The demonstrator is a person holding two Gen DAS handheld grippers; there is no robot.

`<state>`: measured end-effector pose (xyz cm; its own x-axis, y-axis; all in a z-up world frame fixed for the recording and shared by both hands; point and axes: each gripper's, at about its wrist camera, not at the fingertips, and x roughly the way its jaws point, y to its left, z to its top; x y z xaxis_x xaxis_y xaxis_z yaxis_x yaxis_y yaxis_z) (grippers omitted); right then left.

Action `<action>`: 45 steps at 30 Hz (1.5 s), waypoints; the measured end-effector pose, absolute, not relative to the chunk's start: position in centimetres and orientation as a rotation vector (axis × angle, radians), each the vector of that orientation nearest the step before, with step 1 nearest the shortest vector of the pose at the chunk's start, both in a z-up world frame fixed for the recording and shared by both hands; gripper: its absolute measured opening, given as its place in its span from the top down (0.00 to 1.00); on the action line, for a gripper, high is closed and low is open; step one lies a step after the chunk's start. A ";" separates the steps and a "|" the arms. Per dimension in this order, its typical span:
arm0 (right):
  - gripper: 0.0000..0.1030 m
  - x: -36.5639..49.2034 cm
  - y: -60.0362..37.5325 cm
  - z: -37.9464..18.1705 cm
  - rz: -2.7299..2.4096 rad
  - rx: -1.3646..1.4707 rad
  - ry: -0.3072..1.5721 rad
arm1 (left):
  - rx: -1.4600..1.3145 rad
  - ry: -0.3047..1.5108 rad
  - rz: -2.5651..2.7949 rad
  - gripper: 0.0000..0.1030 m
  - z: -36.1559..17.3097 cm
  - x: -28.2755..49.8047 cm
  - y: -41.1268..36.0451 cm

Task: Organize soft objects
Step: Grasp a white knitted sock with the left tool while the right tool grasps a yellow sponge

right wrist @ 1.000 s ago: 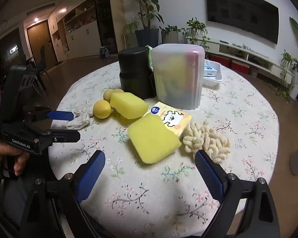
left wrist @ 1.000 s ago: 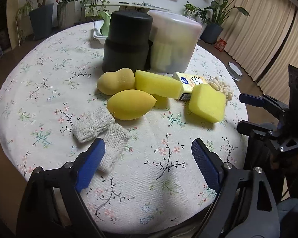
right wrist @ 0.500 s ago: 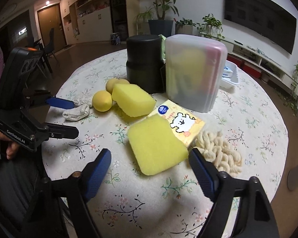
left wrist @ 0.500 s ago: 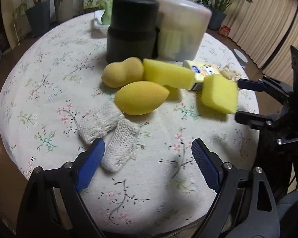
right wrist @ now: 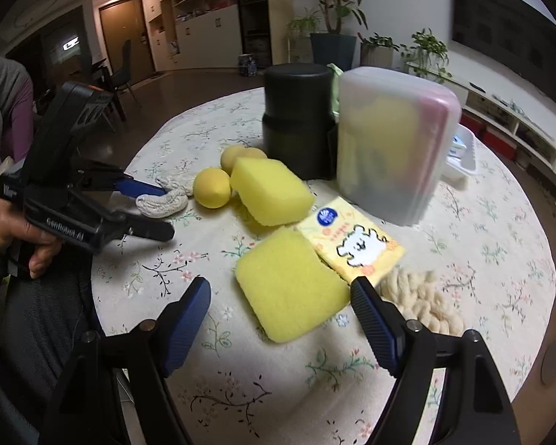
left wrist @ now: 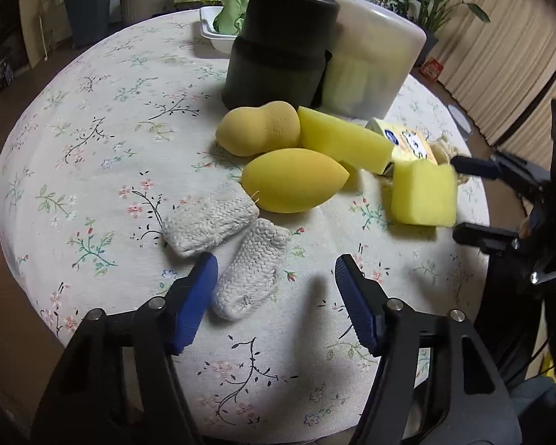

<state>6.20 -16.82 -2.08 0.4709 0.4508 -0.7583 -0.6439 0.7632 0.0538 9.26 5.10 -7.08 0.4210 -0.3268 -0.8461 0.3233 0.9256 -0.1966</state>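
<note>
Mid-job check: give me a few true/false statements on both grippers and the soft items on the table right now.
1. The left gripper is open, with a knitted sock between its fingers. True.
2. The right gripper is shut on the square yellow sponge. False: it is open, and the sponge lies on the table.
3. The black canister stands beside the translucent container. True.
4. The egg-shaped sponge sits inside the translucent container. False: it lies on the tablecloth.

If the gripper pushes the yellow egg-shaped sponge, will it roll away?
The egg-shaped sponge is rounded and lies on its side, so it would probably roll or wobble. It looks like soft foam, likely light and squashy. The knitted socks beside it might stop it.
</note>
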 end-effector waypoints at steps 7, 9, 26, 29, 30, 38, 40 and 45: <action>0.21 5.9 -16.4 -1.7 0.692 -0.283 0.841 | 0.026 1.060 -0.379 0.42 -7.0 8.4 4.8; 0.21 5.5 -16.2 -1.5 0.691 -0.302 0.838 | 0.008 1.050 -0.348 0.55 -7.0 8.3 5.4; 0.21 7.1 -13.5 -4.2 0.615 -0.429 0.890 | -0.064 1.030 -0.328 0.75 -7.1 9.1 6.4; 0.26 7.5 -13.3 -4.9 0.595 -0.417 0.896 | -0.065 1.027 -0.330 0.75 -7.1 9.0 6.4; 0.29 7.7 -13.6 -4.9 0.588 -0.383 0.899 | -0.065 1.027 -0.330 0.76 -7.0 8.9 6.4; 0.41 7.5 -14.1 -5.0 0.550 -0.307 0.876 | -0.044 1.020 -0.326 0.77 -7.0 8.8 6.1; 0.45 7.3 -14.4 -4.8 0.540 -0.287 0.871 | -0.047 1.020 -0.327 0.78 -7.0 8.8 6.2; 0.49 6.1 -15.3 -4.2 0.536 -0.231 0.864 | -0.050 1.011 -0.336 0.79 -6.8 8.4 6.2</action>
